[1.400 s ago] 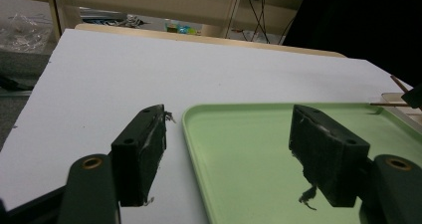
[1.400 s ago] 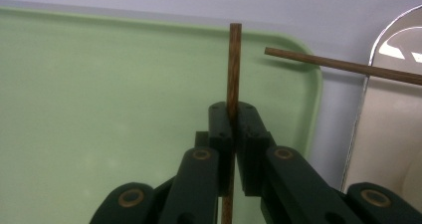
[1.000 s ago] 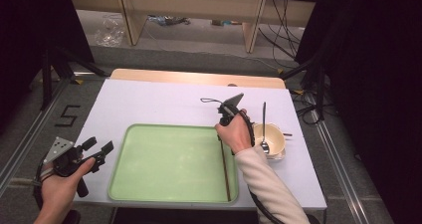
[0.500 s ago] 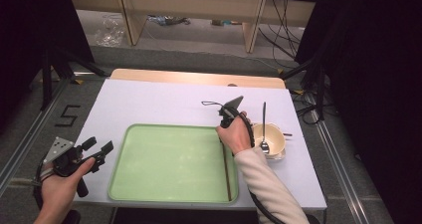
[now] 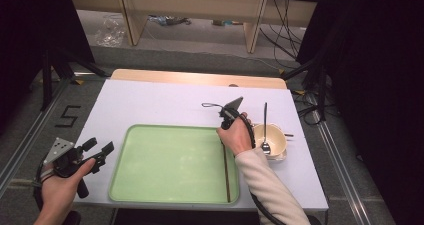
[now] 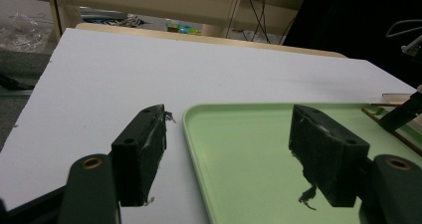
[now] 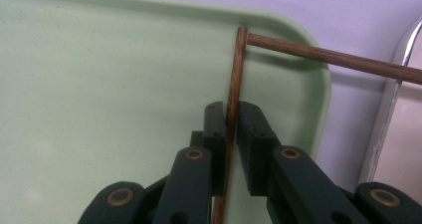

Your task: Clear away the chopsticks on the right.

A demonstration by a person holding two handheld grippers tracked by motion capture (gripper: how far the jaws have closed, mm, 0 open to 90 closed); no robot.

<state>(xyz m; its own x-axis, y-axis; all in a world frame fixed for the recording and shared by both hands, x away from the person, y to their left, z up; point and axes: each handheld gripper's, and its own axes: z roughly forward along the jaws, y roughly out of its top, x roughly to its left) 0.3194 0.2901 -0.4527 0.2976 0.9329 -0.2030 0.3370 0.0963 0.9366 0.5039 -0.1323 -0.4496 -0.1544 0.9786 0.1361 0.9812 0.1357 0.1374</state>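
A thin brown chopstick (image 5: 226,170) lies along the right inner side of the pale green tray (image 5: 165,165). My right gripper (image 7: 230,112) points down over the chopstick's far end (image 7: 236,59). Its jaws have just been opening; the stick runs between them with a slim gap at one pad. A second chopstick (image 7: 328,57) crosses the tray's rim towards the bowl (image 5: 272,135). My left gripper (image 5: 97,152) is held off the tray's left edge. In the left gripper view it (image 6: 226,159) stands wide open with nothing in it, the tray's corner (image 6: 199,119) beyond it.
The cream bowl sits just right of the tray with a metal spoon (image 5: 265,130) leaning in it. The white tabletop (image 5: 160,102) stretches behind the tray. A cable loop (image 5: 210,105) trails from the right gripper. Dark stands and cables flank the table.
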